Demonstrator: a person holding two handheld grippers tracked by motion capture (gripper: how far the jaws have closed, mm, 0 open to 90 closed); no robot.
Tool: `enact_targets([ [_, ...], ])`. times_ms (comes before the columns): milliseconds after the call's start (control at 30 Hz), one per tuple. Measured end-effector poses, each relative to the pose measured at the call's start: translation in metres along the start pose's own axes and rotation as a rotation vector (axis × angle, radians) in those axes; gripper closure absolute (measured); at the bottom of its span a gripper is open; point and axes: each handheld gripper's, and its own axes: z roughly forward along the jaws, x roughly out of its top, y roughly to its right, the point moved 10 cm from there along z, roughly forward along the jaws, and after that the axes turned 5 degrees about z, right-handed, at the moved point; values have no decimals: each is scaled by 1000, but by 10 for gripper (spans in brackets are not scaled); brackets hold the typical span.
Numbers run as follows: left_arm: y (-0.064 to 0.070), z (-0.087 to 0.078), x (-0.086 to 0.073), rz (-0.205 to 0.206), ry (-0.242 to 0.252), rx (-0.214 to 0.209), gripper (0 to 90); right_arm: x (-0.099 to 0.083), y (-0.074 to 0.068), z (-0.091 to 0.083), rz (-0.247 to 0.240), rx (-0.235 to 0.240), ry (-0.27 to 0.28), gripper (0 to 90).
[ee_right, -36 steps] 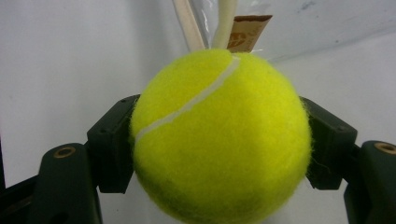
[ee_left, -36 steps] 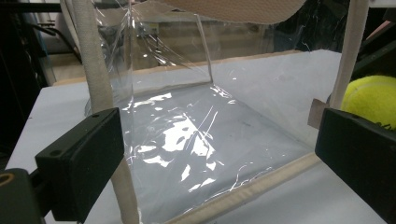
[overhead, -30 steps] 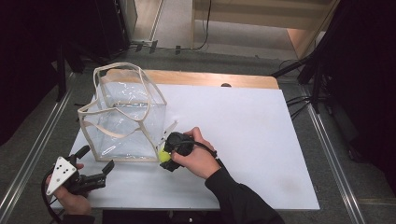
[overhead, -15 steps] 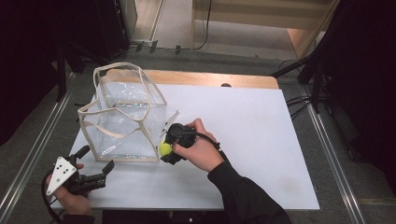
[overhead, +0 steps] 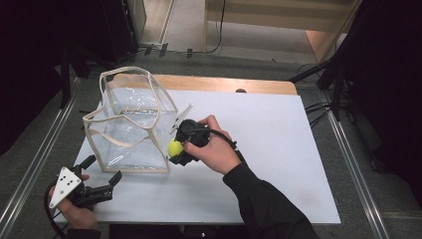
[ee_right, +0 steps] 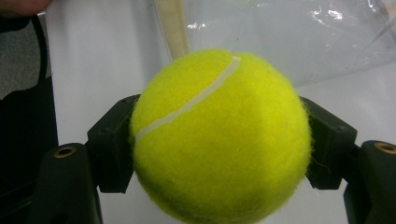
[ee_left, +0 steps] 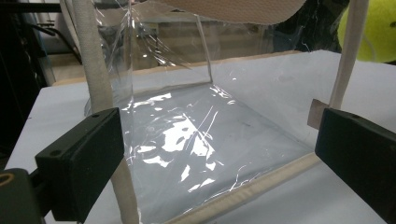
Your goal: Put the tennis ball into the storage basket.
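From the high view, your right gripper pinches a fuzzy yellow-green tennis ball between its 2 jaws, with your right hand wrapped around the body behind it. The ball sits at the gripper's tip, on the side pointing toward the clear plastic tote bag with cream webbing trim and handles. The ball is just beside the bag's near right corner edge, below its open rim; whether it touches the plastic cannot be told. Your left gripper is held low over the near left corner of the white table top, well apart from the ball, its 2 jaws spread and pointing toward the bag's near bottom edge with nothing between them. Its grey 3-cornered plate faces upward above your left hand.

In the left gripper view, the black jaws stand wide apart at either side, and the bag lies straight ahead, close in front of them. A cream trim strip runs upright just ahead of the left jaw. The ball shows far up and to the right, beyond the bag's right corner strip.

In the right gripper view, the ball is clamped squarely between both jaws, its white seam curving across the top. The bag's cream strip and clear wall lie just beyond it.
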Motion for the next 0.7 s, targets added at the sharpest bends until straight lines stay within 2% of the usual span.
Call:
enact_targets([
  [33, 0, 0, 0, 0, 0, 0, 13, 2, -1, -2, 11, 6, 2, 237],
  [233, 0, 0, 0, -2, -1, 1, 13, 12, 2, -13, 0, 0, 4, 237],
  [400, 0, 0, 0, -2, 0, 1, 13, 17, 3, -18, -17, 1, 1, 237],
  [700, 0, 0, 0, -3, 1, -3, 13, 26, 2, -24, -20, 9, -7, 238],
])
